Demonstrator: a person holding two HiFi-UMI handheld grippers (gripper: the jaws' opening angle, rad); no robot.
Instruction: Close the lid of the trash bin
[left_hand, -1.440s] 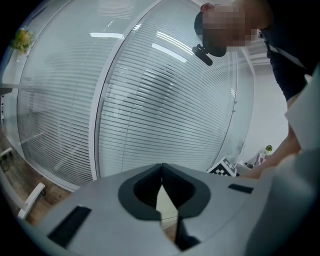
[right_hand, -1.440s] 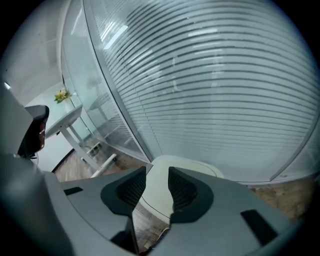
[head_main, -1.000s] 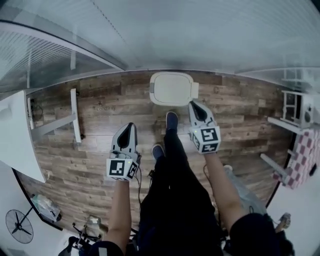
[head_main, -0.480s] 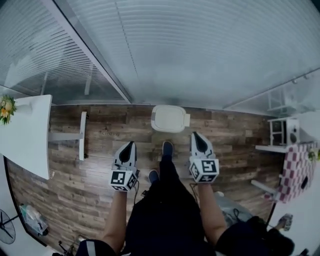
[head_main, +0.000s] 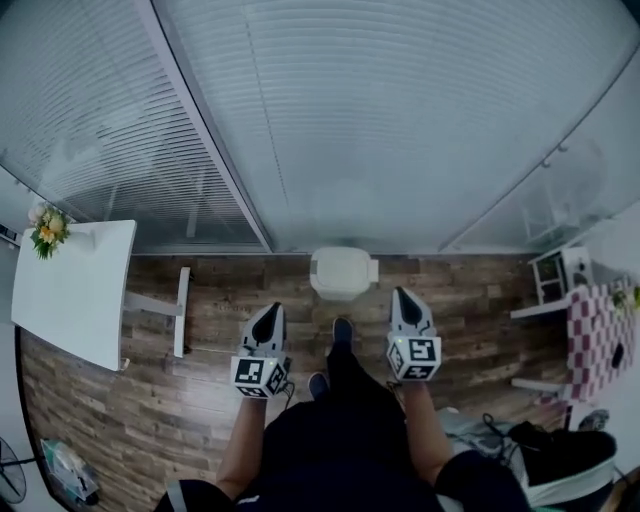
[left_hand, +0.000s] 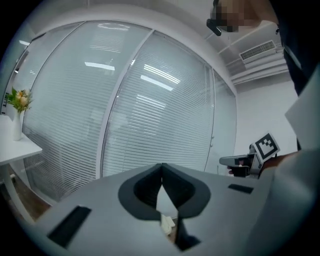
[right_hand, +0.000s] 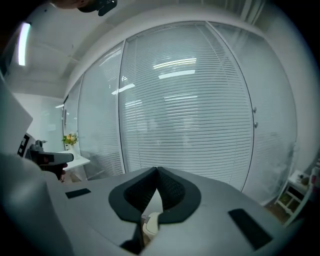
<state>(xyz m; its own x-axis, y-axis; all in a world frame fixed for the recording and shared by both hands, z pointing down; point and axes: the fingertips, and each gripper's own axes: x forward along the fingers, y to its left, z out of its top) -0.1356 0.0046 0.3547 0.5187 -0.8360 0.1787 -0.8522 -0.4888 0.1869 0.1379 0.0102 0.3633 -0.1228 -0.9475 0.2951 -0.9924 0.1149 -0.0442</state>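
Your left gripper (head_main: 271, 312) has its jaws pressed together at the tips with nothing between them. Your right gripper (head_main: 402, 297) shows the same: jaws closed and empty. Both point roughly level toward the slatted blinds (left_hand: 150, 100). The trash bin (head_main: 343, 290) stands on the wooden floor (head_main: 470, 300), ahead of and below the jaws. It is between the two grippers and clear of both. Its white lid (head_main: 340, 268) lies flat on top, closed. A white table (head_main: 75, 300) stands well off to the outer side of your left jaws.
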